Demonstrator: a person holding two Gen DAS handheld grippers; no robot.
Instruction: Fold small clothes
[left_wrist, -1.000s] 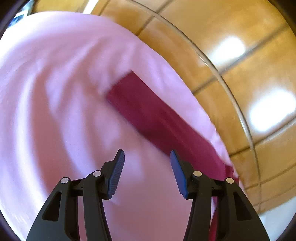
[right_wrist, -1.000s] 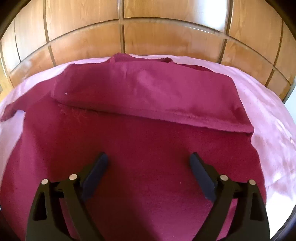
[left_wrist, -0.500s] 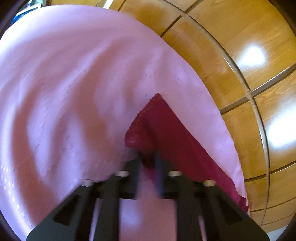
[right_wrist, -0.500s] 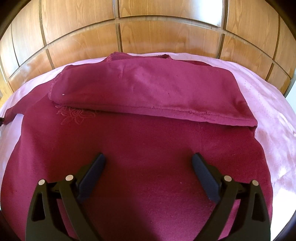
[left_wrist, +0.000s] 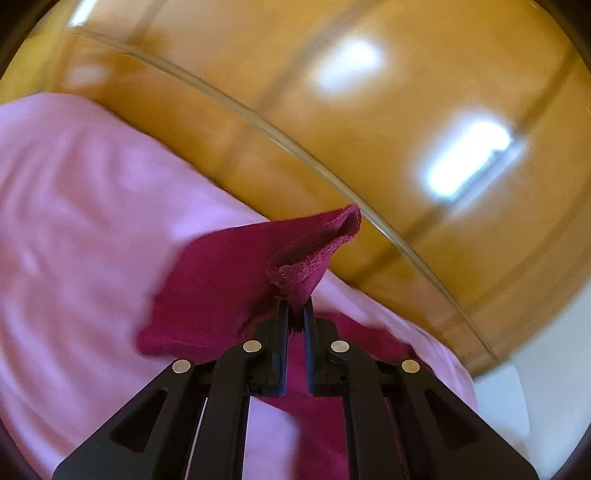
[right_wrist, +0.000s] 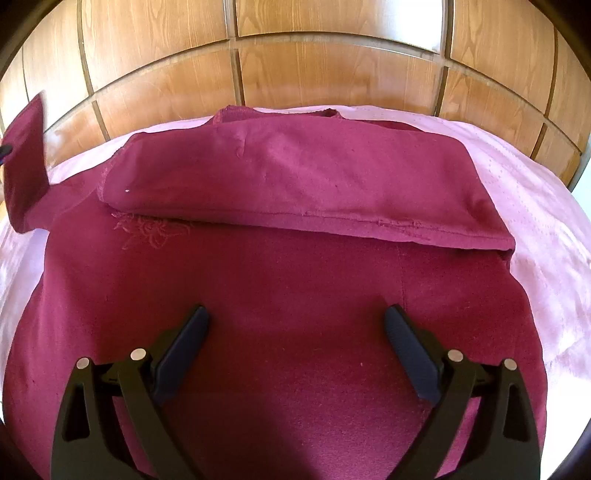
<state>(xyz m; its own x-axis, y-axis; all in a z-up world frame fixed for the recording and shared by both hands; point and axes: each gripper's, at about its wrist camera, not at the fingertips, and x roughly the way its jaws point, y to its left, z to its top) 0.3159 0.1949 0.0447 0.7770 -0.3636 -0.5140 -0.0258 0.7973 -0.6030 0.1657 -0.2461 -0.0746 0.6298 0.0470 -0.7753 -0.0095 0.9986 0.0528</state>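
A dark red garment lies spread on a pink sheet, its right sleeve folded across the chest. In the left wrist view my left gripper is shut on the cuff of the other sleeve, which hangs lifted off the sheet. That raised sleeve shows at the far left edge of the right wrist view. My right gripper hovers open over the garment's lower body with nothing between its fingers.
A glossy wooden panelled headboard rises just behind the sheet's far edge. In the left wrist view the wood panelling fills the upper right, with a white wall strip at the lower right.
My left gripper went from open above the sleeve to shut on its cuff, then lifted it up off the sheet. The right gripper stayed where it was, open.
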